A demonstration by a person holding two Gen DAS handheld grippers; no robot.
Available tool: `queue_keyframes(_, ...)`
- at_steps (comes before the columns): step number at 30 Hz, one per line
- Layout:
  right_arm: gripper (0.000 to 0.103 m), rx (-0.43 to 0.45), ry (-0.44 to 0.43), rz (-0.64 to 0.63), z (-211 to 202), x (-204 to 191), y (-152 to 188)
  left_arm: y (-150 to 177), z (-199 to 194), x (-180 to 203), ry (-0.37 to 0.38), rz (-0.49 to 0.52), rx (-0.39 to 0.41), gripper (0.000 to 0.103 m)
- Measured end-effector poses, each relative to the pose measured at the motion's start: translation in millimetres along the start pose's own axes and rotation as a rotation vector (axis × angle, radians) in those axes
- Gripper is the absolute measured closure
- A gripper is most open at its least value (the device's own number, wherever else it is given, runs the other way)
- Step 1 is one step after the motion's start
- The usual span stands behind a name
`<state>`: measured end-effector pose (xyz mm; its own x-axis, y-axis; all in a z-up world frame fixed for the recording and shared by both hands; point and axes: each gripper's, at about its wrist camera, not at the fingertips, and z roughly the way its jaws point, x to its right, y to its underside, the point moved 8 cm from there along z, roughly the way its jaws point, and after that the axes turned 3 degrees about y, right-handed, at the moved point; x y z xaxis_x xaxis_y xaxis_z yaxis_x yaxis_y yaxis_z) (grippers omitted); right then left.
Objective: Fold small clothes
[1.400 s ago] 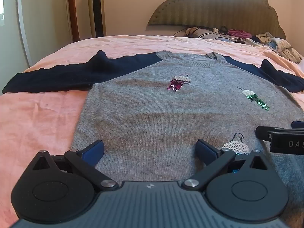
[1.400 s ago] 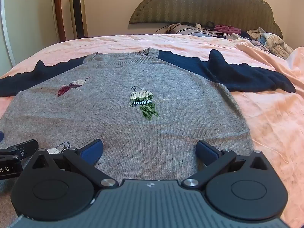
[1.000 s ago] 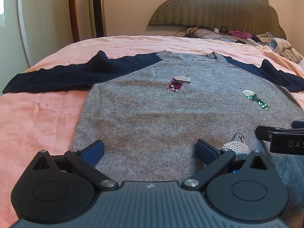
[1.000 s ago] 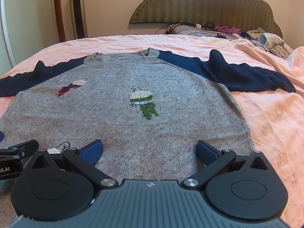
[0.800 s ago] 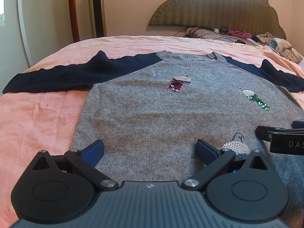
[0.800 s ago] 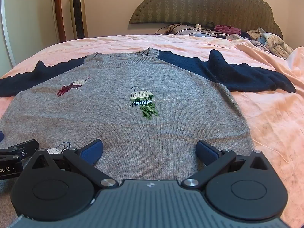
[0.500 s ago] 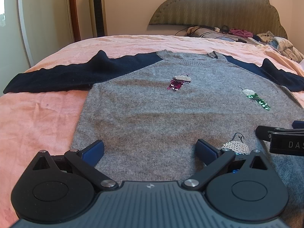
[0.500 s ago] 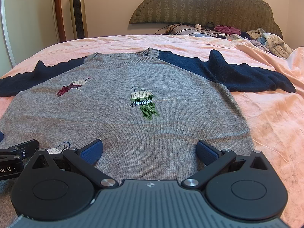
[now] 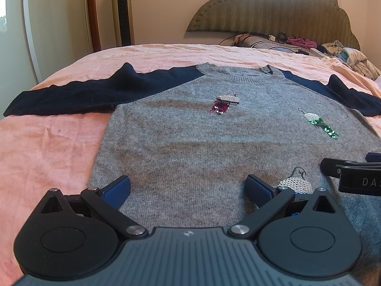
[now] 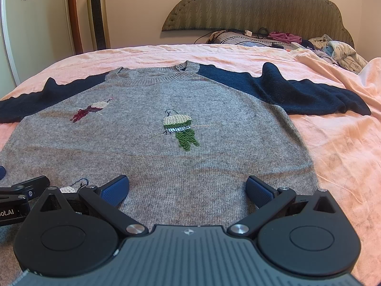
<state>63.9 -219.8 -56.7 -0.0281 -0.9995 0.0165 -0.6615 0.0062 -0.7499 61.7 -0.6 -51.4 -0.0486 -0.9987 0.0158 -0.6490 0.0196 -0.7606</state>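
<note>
sweater (image 9: 190, 147) lying flat on bed (image 9: 47, 147), sleeves spreading out; left gripper (image 9: 188, 188) and right gripper (image 10: 188, 188) hovering wide at hem, gripping nothing.

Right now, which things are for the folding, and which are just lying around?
For folding:
grey sweater with navy sleeves
left gripper, open
right gripper, open

Just lying around:
pile of clothes by the headboard
tower fan
</note>
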Motion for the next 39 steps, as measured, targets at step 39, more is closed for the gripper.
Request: queue_keyframes(39,0.000,-0.003,0.009,-0.008,2.7,-2.6,1.3,-2.3,3.2,-0.2,-0.008,-0.007,-0.017,0.000)
